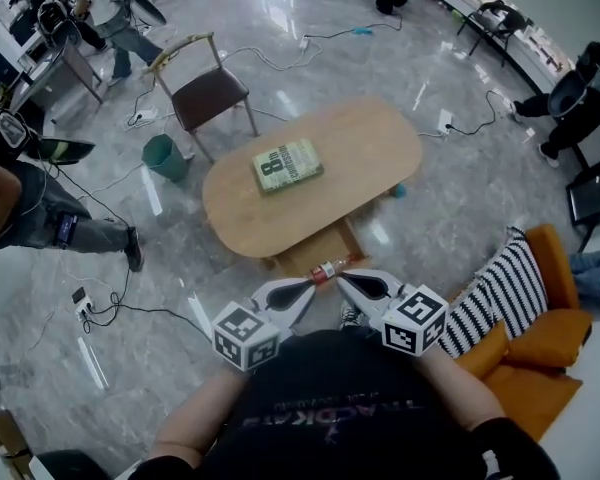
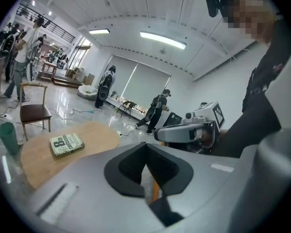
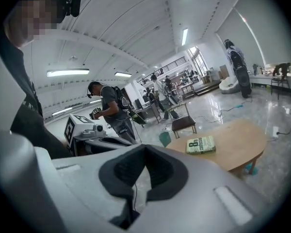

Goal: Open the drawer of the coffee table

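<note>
An oval wooden coffee table [image 1: 360, 153] stands on the glossy floor with a green book [image 1: 288, 164] on top. A brown drawer [image 1: 315, 251] sticks out from under the table's near edge. A small bottle-like thing with a red band [image 1: 330, 269] shows at the drawer's near end. My left gripper [image 1: 307, 287] and right gripper [image 1: 343, 281] hang side by side close to my body, above the drawer's near end. Both are shut and hold nothing. The table [image 2: 43, 161] [image 3: 235, 147] and book [image 2: 66, 144] [image 3: 201, 144] lie beyond the shut jaws in both gripper views.
A brown chair [image 1: 212, 93] and a green bin [image 1: 165, 156] stand beyond the table's left end. An orange armchair [image 1: 540, 368] with a striped cushion [image 1: 495, 293] is at my right. Cables [image 1: 110, 308] trail over the floor, and people [image 1: 40, 218] stand around the room.
</note>
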Available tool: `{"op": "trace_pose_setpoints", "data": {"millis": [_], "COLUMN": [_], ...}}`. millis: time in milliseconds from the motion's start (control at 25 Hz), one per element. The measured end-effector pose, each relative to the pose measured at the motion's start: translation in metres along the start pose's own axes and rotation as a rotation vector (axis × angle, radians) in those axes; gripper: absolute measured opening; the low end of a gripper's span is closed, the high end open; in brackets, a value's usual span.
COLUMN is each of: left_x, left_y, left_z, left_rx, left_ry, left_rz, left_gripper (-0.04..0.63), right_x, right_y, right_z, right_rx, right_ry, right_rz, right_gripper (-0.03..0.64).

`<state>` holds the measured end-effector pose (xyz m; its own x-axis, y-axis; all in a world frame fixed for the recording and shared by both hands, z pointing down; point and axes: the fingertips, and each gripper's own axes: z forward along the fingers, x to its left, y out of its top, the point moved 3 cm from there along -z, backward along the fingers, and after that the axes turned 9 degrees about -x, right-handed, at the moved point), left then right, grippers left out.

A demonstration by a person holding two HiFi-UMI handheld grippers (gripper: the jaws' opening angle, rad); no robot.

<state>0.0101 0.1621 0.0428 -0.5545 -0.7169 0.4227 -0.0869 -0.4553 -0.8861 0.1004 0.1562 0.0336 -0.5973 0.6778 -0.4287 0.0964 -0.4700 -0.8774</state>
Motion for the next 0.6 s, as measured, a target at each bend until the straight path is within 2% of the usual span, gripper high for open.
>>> {"op": "trace_pose_setpoints", "data": {"millis": [280,600], "left_x": [-0.004,0.004], "left_y": [-0.005,-0.011], "left_z": [-0.014,-0.029], "left_rx": [0.022,0.005], "left_ry": [-0.005,0.042], "left_rz": [0.02,-0.021], "left_gripper": [0.002,0.002], "right_x": [0.009,0.018], "right_y": [-0.009,-0.026], "right_z": [-0.001,0.013], "right_rx": [0.02,0.069], "right_ry": [-0.013,0.03], "right_rz": [0.01,0.04], "right_gripper": [0.002,0.002]}}
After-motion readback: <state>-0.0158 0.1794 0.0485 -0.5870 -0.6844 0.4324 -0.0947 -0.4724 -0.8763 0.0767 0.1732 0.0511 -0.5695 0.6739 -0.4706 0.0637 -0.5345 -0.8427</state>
